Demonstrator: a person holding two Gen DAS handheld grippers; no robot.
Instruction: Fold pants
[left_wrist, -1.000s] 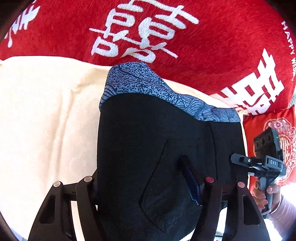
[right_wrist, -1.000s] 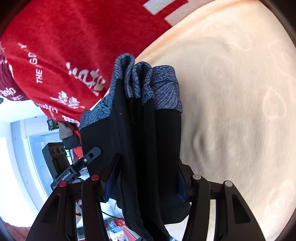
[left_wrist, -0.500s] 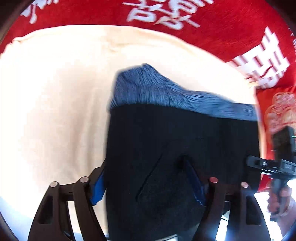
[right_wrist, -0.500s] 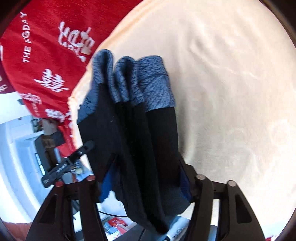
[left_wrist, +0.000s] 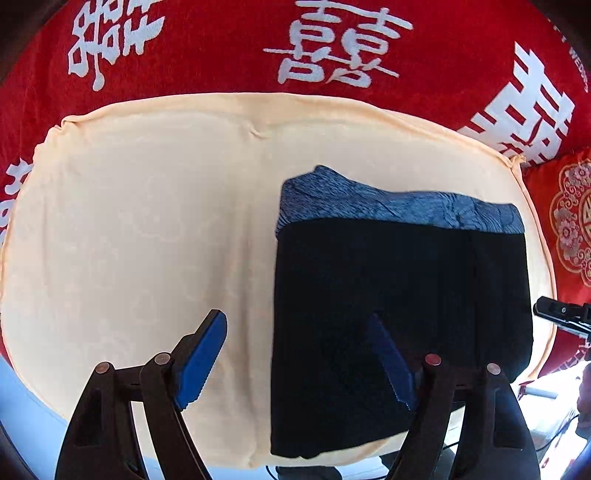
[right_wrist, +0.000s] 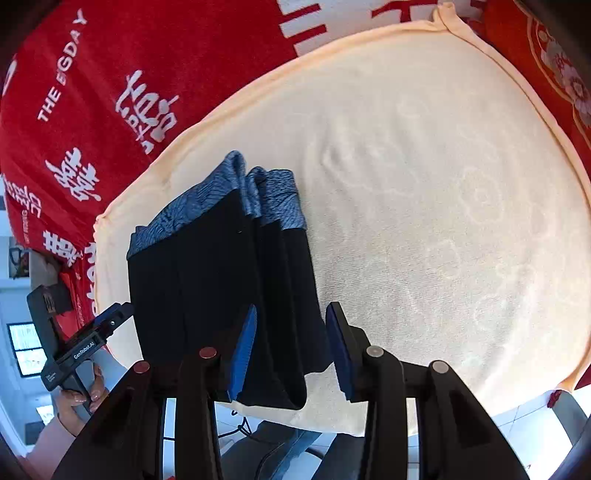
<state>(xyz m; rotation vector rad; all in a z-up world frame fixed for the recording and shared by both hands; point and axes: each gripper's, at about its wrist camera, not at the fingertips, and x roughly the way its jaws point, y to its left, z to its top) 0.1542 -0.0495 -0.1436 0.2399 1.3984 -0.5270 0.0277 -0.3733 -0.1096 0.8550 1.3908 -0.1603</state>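
Observation:
The folded black pants (left_wrist: 399, 295) with a blue patterned waistband lie flat on the cream cloth (left_wrist: 147, 229), toward its right side. My left gripper (left_wrist: 295, 354) is open, its left finger over bare cloth and its right finger over the pants. In the right wrist view the pants (right_wrist: 221, 288) lie as a stacked bundle. My right gripper (right_wrist: 291, 343) is open with its jaws either side of the bundle's near right edge, holding nothing.
The cream cloth (right_wrist: 443, 221) covers a table, on a red fabric with white characters (left_wrist: 332, 48). A red embroidered cushion (left_wrist: 569, 221) lies at the right. The table's near edge and floor show below.
Both grippers opened and let go of the pants, which now rest on the cloth. Both grippers pulled back and up from the bundle.

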